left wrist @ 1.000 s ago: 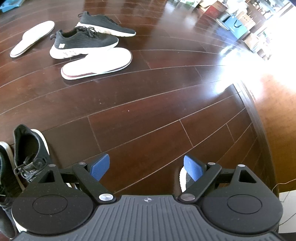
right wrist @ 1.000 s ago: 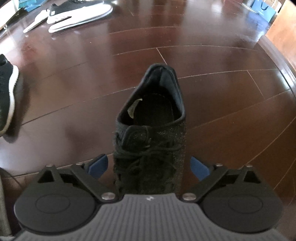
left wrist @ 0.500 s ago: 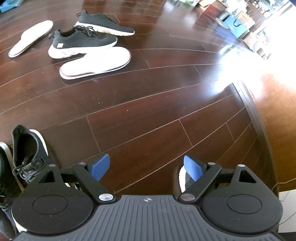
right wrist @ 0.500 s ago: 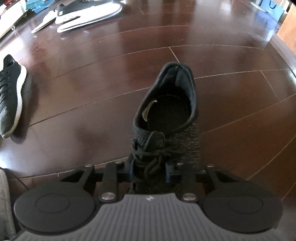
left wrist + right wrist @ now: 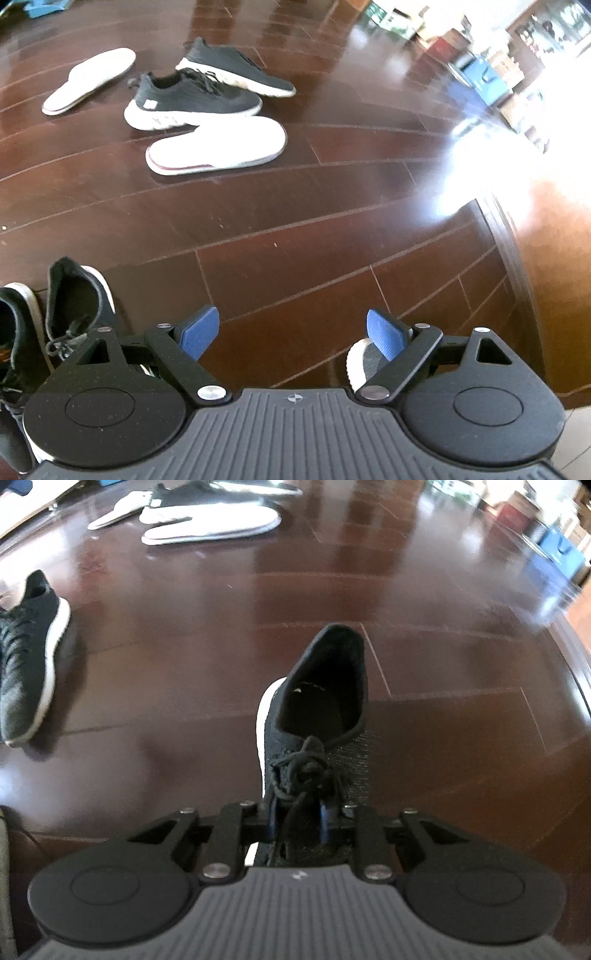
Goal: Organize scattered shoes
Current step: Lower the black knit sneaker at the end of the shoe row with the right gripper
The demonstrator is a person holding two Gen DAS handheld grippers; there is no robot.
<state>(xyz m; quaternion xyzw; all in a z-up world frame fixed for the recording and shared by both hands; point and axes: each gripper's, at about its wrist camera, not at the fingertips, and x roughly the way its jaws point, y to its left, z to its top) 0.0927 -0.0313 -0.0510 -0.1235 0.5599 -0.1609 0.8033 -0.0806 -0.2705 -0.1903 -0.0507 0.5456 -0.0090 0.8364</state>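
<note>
Right gripper pinched a black knit sneaker; left gripper hung open over the floor.

The dark wood floor [image 5: 295,229] filled both views. The right gripper [image 5: 297,821] had its fingers pressed onto the laced middle of the black sneaker [image 5: 317,716], heel pointing away, tilted to show white sole. The left gripper [image 5: 291,332] held its blue pads [image 5: 197,330] spread apart, nothing between them, beside two black sneakers [image 5: 74,302]. Farther off lay a white slipper [image 5: 218,146] and two more dark sneakers [image 5: 192,99].
</note>
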